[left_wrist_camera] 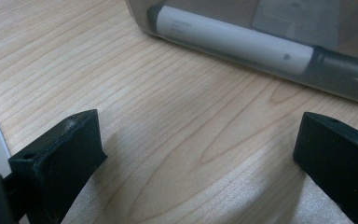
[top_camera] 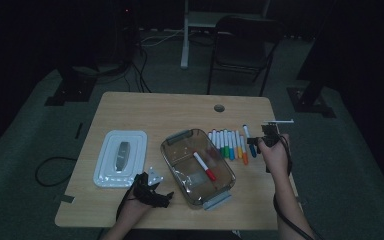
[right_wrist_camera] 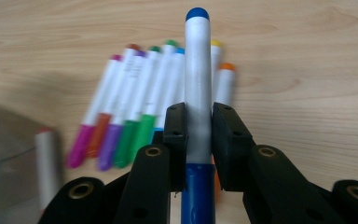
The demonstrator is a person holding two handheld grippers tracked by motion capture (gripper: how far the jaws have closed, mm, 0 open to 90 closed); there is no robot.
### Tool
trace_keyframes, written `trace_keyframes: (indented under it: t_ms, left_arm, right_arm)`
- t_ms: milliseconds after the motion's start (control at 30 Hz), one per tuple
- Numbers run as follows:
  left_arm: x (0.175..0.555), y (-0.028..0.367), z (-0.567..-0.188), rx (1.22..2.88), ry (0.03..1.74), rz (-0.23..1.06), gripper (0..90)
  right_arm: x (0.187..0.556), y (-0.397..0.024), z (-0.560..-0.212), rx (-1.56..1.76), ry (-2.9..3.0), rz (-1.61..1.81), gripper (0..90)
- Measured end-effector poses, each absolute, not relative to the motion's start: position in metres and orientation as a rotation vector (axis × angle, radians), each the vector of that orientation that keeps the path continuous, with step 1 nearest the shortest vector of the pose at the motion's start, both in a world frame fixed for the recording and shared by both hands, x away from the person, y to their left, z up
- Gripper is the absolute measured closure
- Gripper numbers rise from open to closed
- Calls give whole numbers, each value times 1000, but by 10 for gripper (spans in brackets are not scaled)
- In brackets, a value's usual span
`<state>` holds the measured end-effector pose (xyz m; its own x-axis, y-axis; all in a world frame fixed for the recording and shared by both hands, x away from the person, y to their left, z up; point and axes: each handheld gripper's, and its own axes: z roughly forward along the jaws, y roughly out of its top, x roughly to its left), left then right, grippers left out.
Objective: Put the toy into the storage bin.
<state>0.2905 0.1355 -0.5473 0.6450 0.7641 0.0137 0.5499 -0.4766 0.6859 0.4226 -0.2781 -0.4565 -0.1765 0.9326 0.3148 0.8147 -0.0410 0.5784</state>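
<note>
R gripper [right_wrist_camera: 198, 135] clamped on blue marker [right_wrist_camera: 198, 88], frame center, other markers [right_wrist_camera: 135, 107] behind on table [right_wrist_camera: 307, 56], L gripper [left_wrist_camera: 196, 154] jaws wide apart, nothing between, container [left_wrist_camera: 261, 28] top of frame

No legible text, brand or number anywhere. White marker barrel [left_wrist_camera: 233, 39], upper centre of the left gripper view: faint grey print, too blurred to read.

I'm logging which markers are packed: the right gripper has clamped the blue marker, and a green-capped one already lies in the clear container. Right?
Not quite. The marker in the clear container has a red cap, as the high view shows. The right gripper does clamp the blue marker.
</note>
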Motion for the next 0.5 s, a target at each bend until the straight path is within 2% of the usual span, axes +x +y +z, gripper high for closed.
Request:
trace_keyframes:
  t_ms: [500]
  left_arm:
    - [291, 136, -547, 2206, 1016, 423, 19]
  right_arm:
    - [369, -209, -386, 1628, 2252, 1196, 765]
